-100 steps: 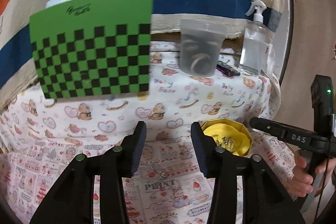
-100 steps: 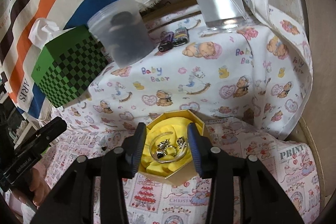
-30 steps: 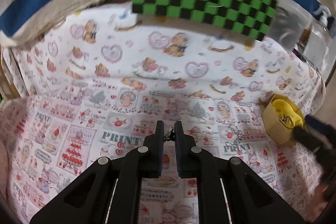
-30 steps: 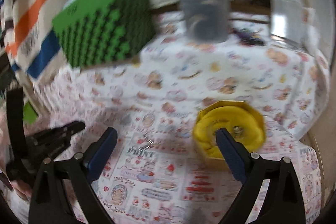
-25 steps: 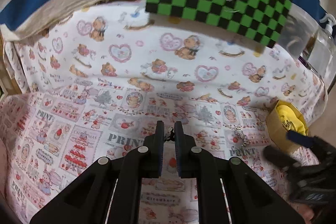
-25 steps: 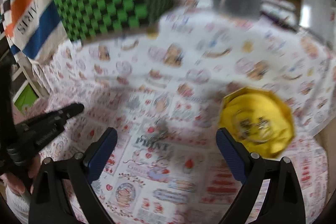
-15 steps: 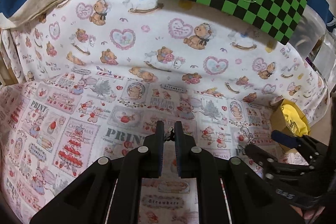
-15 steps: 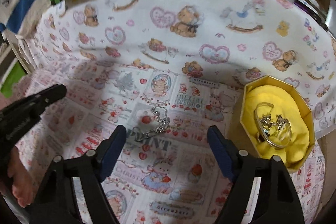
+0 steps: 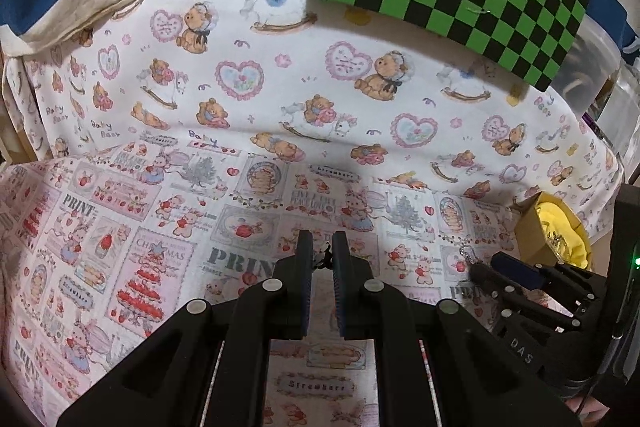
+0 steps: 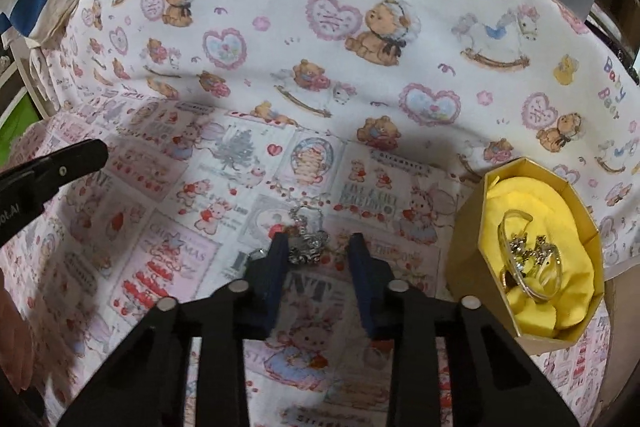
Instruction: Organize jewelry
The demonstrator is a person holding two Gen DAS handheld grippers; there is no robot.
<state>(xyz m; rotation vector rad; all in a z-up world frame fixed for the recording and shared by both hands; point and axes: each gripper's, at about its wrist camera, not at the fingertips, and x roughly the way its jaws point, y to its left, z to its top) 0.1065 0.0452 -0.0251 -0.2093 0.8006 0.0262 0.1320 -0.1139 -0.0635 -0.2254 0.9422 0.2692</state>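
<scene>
Right tool poised over a silver chain on the patterned table cloth

The gold box sat right of the right tool, whose jaws stood apart around the chain: light, limp, slippery, best pinched at its bunched middle. The left tool was clamped on a tiny trinket.

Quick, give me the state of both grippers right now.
Left gripper: shut on a small piece of jewelry pinched at its fingertips.
Right gripper: open, fingers on either side of the silver chain on the cloth, not yet closed on it.
</scene>
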